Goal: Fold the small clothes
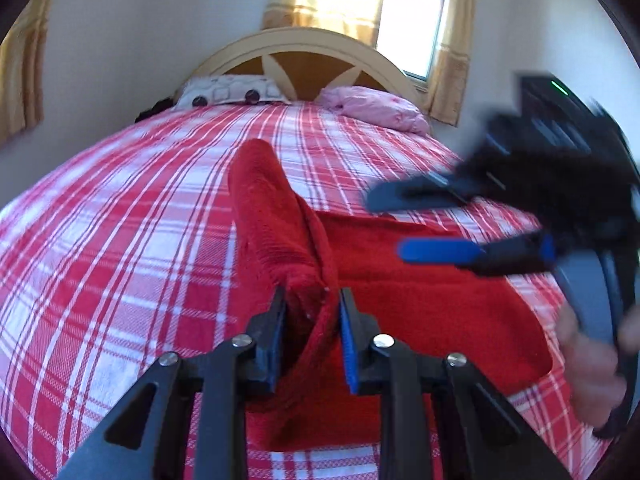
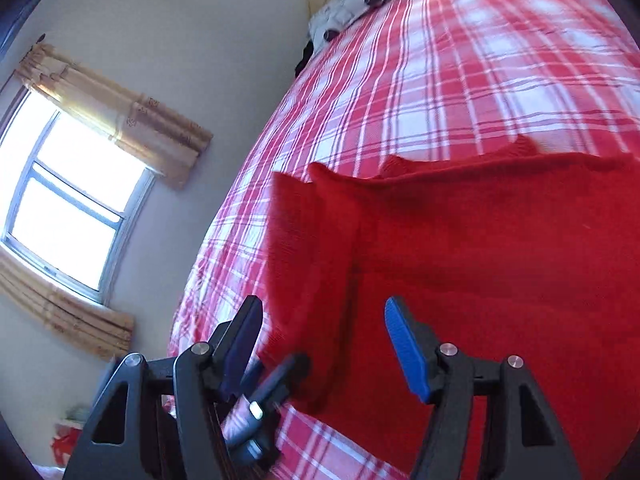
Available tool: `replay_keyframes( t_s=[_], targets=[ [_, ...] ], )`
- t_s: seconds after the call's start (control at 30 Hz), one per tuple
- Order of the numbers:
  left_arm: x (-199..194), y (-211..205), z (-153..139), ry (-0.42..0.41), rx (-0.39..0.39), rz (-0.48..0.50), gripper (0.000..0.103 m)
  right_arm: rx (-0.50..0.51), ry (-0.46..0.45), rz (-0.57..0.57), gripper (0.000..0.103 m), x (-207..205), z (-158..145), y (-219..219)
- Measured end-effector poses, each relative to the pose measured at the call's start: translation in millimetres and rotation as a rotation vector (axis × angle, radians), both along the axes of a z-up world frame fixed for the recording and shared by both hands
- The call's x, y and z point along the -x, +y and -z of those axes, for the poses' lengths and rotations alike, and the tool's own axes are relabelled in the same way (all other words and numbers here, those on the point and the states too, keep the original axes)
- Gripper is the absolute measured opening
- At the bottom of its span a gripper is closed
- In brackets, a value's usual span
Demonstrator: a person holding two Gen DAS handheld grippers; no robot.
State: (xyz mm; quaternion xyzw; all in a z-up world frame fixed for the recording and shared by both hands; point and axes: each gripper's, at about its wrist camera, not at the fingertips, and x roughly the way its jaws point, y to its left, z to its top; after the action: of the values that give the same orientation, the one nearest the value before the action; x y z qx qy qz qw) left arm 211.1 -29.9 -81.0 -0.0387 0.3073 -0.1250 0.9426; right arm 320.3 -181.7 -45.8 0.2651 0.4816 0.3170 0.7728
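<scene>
A red knitted garment [image 1: 420, 308] lies spread on the plaid bed sheet [image 1: 120, 240]. My left gripper [image 1: 313, 312] is shut on a bunched fold at its near edge, and that fold stands up as a ridge running away from me. My right gripper [image 1: 400, 224] hovers blurred above the garment's right part, open, with a hand [image 1: 592, 360] on its handle. In the right wrist view the right gripper [image 2: 325, 308] stands open with nothing between its fingers, just over the red garment [image 2: 500, 280], whose raised flap is on the left.
The bed sheet [image 2: 440, 80] is red and white plaid. A patterned pillow [image 1: 228, 90] and a pink pillow [image 1: 372, 108] lie against the arched headboard [image 1: 304, 52]. A curtained window [image 1: 412, 28] is behind. The bed's edge [image 2: 208, 248] drops off beside a wall.
</scene>
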Motion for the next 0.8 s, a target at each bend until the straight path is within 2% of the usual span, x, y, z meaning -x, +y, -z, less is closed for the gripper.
replay_keyframes(
  t_s=[0.03,0.1,0.27,0.4,0.53,0.6,0.63,0.7,0.8],
  targets=[
    [0,-3,0,-0.003,-0.005,0.010,0.022,-0.015,0.012,-0.014,0.076,-5,1,1],
    [-1,-9,0,-0.008,-0.015,0.029,0.020,-0.024,0.033,-0.036,0.080,-23,3,6],
    [-2,-15,10,-0.009,-0.041,0.056,0.019,0.010,0.108,-0.026,0.080,-59,27,14],
    [-1,-15,14,0.003,-0.022,0.066,0.019,0.056,0.099,-0.074,0.080,-76,42,33],
    [0,-15,13,-0.003,-0.017,0.068,0.019,0.013,0.126,-0.108,0.080,-88,60,51],
    [3,-14,13,-0.002,-0.009,0.069,0.019,-0.007,0.087,-0.095,0.078,-86,63,56],
    [3,-14,13,-0.002,-0.009,0.069,0.019,-0.006,0.068,-0.101,0.055,-85,63,58],
    [4,-13,13,-0.003,-0.008,0.061,0.019,0.067,0.063,-0.115,0.020,-85,65,66],
    [4,-12,12,0.010,0.008,0.065,0.019,0.082,0.032,-0.096,0.018,-80,59,63]
  ],
)
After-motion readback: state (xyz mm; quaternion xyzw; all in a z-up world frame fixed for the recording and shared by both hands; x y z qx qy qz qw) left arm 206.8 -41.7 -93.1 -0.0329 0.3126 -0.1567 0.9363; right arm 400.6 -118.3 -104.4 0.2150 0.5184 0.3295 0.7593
